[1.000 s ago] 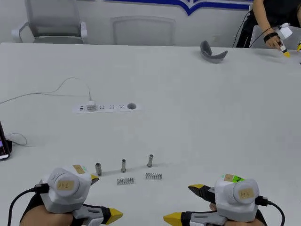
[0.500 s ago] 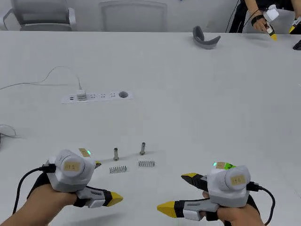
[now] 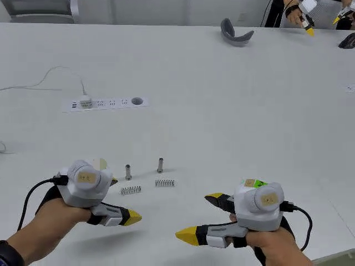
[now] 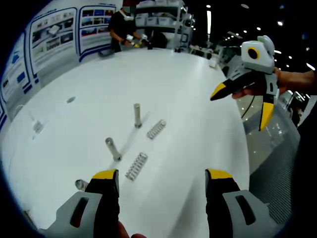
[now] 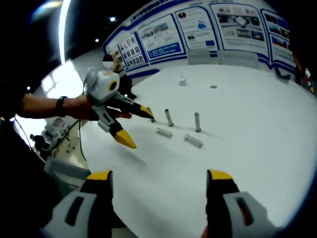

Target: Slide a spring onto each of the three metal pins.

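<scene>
Two short metal pins (image 3: 128, 172) (image 3: 160, 165) stand upright on the white table (image 3: 222, 111). The left gripper view has a third pin (image 4: 80, 184) nearest its jaws. Two loose springs (image 3: 131, 190) (image 3: 165, 182) lie flat just in front of the pins, and both springs (image 4: 136, 166) (image 4: 156, 129) also lie ahead of the left jaws. My left gripper (image 3: 123, 199) is open and empty, just left of the pins. My right gripper (image 3: 199, 216) is open and empty, to the right of the springs and nearer me.
A white power strip (image 3: 105, 103) with a plug and cable lies beyond the pins. A grey curved object (image 3: 236, 32) sits at the far side. Another person's hands (image 3: 299, 14) work with grippers at the far right. The table's near edge (image 3: 333, 256) runs close to my right hand.
The head camera has tilted, shifting the whole picture upward. My left gripper has come a little closer to the pins and now covers the leftmost one. Both grippers remain open.
</scene>
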